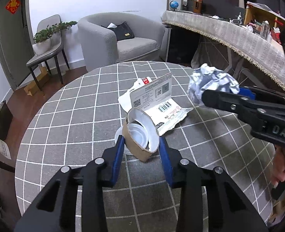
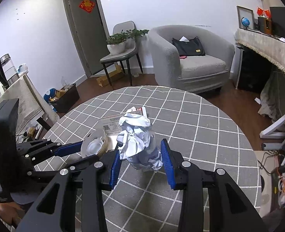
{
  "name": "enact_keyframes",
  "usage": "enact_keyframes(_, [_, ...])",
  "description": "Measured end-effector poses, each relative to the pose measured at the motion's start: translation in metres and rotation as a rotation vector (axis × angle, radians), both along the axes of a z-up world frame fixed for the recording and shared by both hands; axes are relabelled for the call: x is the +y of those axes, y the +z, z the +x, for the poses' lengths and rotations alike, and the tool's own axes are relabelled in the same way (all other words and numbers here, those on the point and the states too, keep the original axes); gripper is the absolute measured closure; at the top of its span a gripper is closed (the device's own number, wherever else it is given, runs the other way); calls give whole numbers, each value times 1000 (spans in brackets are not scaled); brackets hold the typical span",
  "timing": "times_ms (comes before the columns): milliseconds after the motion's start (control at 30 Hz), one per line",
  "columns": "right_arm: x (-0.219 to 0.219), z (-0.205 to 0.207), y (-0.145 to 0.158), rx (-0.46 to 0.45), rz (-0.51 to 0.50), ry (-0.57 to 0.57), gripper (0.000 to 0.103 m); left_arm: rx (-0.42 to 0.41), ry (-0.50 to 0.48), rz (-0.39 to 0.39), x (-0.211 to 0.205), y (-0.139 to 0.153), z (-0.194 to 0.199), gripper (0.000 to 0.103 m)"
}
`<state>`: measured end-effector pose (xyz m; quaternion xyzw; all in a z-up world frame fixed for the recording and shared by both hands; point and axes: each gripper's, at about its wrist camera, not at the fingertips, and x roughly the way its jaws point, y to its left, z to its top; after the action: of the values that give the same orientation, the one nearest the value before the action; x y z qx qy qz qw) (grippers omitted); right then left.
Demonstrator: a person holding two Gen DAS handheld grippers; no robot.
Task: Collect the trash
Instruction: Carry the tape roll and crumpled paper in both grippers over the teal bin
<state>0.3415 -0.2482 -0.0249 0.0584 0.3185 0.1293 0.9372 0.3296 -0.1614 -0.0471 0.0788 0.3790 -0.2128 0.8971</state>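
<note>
My left gripper (image 1: 141,145) is shut on a crushed brown paper cup (image 1: 141,135) with a white lining, held just above the round table with the grey checked cloth (image 1: 65,127). My right gripper (image 2: 141,154) is shut on a crumpled ball of white paper (image 2: 137,141) and holds it above the table; the ball also shows in the left wrist view (image 1: 210,83). Flattened printed packaging (image 1: 157,100) with barcodes lies at the table's middle, behind the cup. The cup also shows in the right wrist view (image 2: 94,145) with the left gripper (image 2: 80,147).
A grey armchair (image 1: 119,38) with a black bag stands beyond the table. A chair with potted plants (image 1: 45,40) is to its left. A long cloth-covered desk (image 1: 239,34) with clutter runs on the right. A bin with rubbish (image 2: 65,98) sits on the floor left.
</note>
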Motion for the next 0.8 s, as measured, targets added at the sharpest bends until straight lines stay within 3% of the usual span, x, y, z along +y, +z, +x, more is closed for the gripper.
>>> enact_keyframes(467, [25,-9,15,-27,-21,41,64,-53,42,-174,43,47,-30,66])
enact_keyframes(800, [57,-36,24,-34,-19,76,63,-95,93,-201,83,68,-64,69])
